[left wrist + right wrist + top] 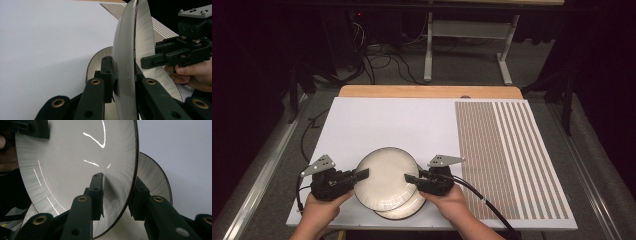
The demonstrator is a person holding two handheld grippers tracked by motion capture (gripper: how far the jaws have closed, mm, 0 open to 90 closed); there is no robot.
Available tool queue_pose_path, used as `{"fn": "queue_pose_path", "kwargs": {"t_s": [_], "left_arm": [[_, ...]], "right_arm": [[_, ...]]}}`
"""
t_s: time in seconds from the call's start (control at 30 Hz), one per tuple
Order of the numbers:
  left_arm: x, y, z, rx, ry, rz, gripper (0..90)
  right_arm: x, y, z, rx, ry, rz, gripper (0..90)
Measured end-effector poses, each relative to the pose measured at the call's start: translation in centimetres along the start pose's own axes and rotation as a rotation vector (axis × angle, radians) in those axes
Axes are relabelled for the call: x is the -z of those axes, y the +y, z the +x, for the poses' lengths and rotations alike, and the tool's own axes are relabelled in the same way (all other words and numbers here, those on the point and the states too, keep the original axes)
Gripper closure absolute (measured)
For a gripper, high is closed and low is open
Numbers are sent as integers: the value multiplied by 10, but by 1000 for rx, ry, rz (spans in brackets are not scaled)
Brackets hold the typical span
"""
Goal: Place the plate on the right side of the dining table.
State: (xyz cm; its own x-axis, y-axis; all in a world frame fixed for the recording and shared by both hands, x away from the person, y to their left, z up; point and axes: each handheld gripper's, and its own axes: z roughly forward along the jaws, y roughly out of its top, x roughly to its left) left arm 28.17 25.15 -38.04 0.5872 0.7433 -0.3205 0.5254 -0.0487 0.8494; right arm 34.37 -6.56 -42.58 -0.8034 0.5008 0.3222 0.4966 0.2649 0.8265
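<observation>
2 plates [386, 178] [404, 210], 2 grippers [360, 175] [412, 178]

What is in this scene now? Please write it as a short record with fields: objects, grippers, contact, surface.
objects: upper plate; lower plate beneath it
grippers: left gripper and right gripper, each held in a hand
contact: both grippers shut on the upper plate's rim, at opposite sides; one finger lies on its top face
plate pose: upper plate lifted clear of the lower plate
surface: white board with a striped section at the right

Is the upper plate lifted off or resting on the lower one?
Lifted: both grippers clamp the upper plate by opposite rims, clear above the lower plate.
</observation>
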Motion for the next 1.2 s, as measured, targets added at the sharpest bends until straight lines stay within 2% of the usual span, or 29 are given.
{"fn": "queue_pose_path", "kwargs": {"t_s": [0.1,0.57,0.7,0.9,1.07,1.2], "left_arm": [[0,0,-1,2,-1,-4,801],[0,1,-2,2,-7,-15,804],[2,2,-4,-11,-9,-10,804],[4,6,-3,-3,-15,-21,802],[2,17,-7,-20,-21,-33,803],[-2,25,-10,-25,-27,-38,802]], "right_arm": [[1,0,-2,-28,14,-2,735],[8,0,-5,-86,45,-15,805],[12,2,-5,-79,51,-35,832],[16,7,-3,-62,50,-55,840],[23,15,-4,-61,42,-73,842],[31,23,-6,-43,31,-88,843]]}}
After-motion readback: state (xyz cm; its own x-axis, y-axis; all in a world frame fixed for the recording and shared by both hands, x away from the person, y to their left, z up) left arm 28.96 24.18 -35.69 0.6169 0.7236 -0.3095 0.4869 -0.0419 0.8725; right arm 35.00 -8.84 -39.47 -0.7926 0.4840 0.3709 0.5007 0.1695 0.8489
